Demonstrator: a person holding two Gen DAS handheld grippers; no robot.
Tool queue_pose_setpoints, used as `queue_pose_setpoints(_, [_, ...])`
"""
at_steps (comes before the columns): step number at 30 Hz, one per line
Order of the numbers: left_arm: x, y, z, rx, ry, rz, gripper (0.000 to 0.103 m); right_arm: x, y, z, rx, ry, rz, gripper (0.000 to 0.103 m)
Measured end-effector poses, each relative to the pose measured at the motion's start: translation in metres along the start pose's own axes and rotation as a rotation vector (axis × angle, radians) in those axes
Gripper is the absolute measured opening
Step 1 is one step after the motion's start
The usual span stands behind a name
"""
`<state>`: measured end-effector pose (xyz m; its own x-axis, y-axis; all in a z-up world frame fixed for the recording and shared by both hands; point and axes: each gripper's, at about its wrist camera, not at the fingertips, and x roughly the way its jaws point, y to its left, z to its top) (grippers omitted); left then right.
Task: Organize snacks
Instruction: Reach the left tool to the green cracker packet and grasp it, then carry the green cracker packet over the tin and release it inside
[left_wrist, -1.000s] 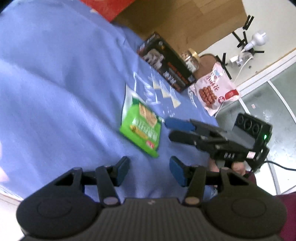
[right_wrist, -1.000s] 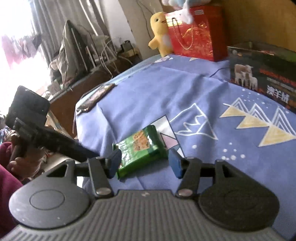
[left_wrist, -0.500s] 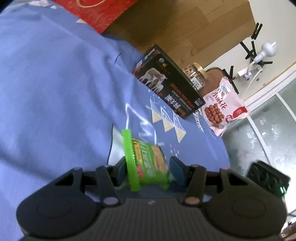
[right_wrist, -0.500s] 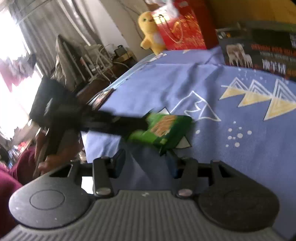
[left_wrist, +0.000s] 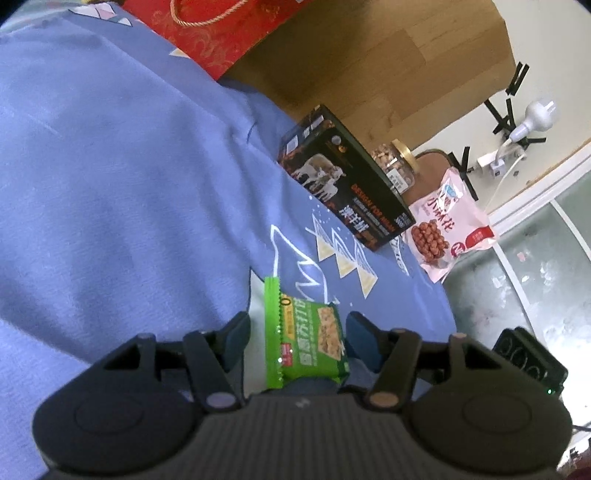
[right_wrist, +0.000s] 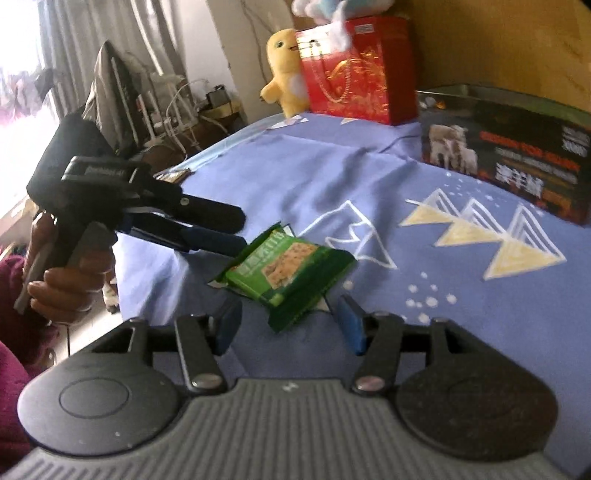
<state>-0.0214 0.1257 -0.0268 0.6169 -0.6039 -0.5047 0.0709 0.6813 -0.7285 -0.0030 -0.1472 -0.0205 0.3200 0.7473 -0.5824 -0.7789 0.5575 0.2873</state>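
The green snack packet (left_wrist: 308, 341) dips behind the left tool's (left_wrist: 297, 338) body, lower end hidden. Over by the right tool (right_wrist: 290, 319), the packet's print smears into blur. Far ahead, the dark box (right_wrist: 517, 162) runs off the frame's right edge, lettering too soft to read.
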Motion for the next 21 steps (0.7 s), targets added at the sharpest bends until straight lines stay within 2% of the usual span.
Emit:
queue_pose_setpoints(4, [0.014,-0.007,0.000,0.034,0.015,-0.020,0.055,0.008,0.004,0.003,-0.023,-0.012,-0.005,0.062])
queue_pose_setpoints(8, [0.025,-0.006,0.004,0.019,0.031,-0.038,0.044,0.012,0.004,0.003,-0.035,-0.034,-0.014,0.060])
queue_pose_setpoints(16, [0.037,-0.008,0.011,0.019,0.044,-0.056,0.040,0.016,-0.003,0.010,-0.012,-0.069,-0.016,0.057])
queue_pose_setpoints(18, [0.042,-0.009,0.014,0.019,0.057,-0.066,0.040,0.015,-0.005,0.015,-0.016,-0.090,-0.027,0.052])
queue_pose_setpoints(21, [0.048,-0.010,0.021,0.022,0.062,-0.067,0.040,0.016,-0.010,0.019,-0.008,-0.100,-0.042,0.052])
